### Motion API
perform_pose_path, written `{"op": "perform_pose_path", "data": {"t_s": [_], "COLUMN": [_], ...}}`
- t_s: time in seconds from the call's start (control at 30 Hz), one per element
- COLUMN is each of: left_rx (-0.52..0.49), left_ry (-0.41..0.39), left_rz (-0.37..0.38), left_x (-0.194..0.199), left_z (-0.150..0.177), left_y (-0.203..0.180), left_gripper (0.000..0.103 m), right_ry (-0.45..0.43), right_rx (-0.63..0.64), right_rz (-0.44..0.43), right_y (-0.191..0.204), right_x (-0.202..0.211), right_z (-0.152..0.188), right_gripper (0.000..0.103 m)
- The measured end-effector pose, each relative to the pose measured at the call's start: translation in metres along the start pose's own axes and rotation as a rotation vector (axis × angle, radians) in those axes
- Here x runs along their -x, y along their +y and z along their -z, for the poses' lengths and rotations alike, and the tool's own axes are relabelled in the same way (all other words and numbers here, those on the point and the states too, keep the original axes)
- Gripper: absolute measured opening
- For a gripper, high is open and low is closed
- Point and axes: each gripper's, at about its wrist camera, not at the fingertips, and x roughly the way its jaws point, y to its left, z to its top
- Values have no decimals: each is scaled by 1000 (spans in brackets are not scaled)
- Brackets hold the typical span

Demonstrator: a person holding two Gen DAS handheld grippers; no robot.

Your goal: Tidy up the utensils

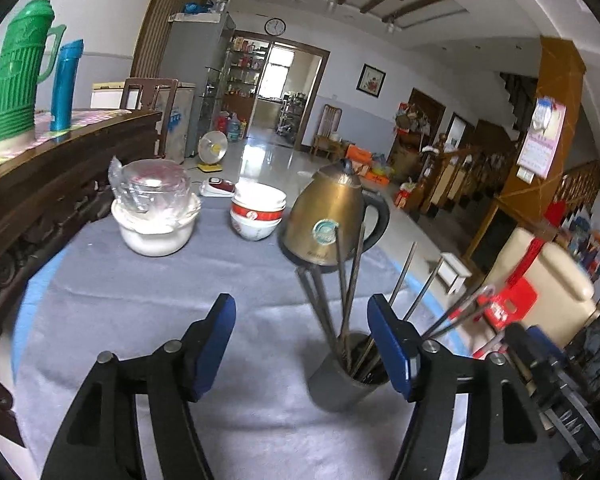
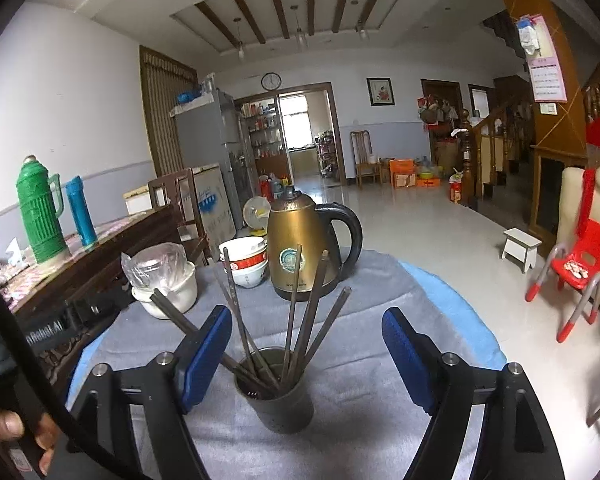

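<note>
slim metal chopsticks (image 2: 292, 312) splay from a cylindrical steel cup (image 2: 278, 396).

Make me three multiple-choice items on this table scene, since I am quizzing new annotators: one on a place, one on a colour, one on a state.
1. Where are the chopsticks?
A. flat on the cloth
B. standing in the metal cup
C. inside the kettle

2. What colour is the kettle body?
A. brassy gold
B. white
C. red

3. How does the right gripper stand?
A. shut on a bowl
B. shut on the cup
C. open, holding nothing

Answers: 1 B, they fan out of the cup's mouth; 2 A, a gold body with a black handle; 3 C, both blue pads stand clear of the cup.
</note>
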Motion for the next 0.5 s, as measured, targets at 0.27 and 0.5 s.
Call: {"op": "perform_pose_path", "data": {"t_s": [0.27,0.5], "left_rx": [-59,-102], "left_ry": [95,118], "left_rz": [-63,-70], "left_x": [-2,8], "left_z": [29,42], "left_y": [-2,-10], "left_gripper": [77,79], "right_ry": [69,142], "right_rx": [2,-11], "right_rz": [-17,-42], "right_y": [3,6], "right_x": [18,21], "right_z": [32,56], "right_gripper": [81,81]}}
